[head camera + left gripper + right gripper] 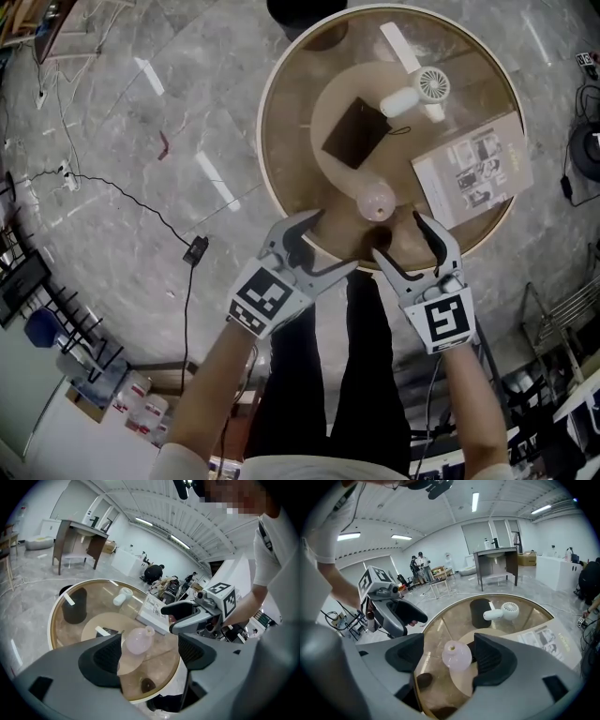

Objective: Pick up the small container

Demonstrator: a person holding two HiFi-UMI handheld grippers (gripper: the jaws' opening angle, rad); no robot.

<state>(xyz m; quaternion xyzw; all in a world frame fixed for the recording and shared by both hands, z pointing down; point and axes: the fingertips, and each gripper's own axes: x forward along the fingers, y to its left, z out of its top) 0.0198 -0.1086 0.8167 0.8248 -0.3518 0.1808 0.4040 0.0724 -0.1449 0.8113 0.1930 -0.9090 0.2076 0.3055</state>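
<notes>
The small pale pink rounded container [377,200] stands on the round glass-topped table [291,122] close to its near edge, just ahead of both grippers and touched by neither. The left gripper [330,242] and right gripper [398,234] hang with jaws spread wide and empty. One should probably straddle the bulbous body squarely, below the narrow neck, and close gently so the smooth shape neither slips nor tips

Lab hall, workbench [497,563], strip lights [475,501], marble floor [112,103]
</notes>
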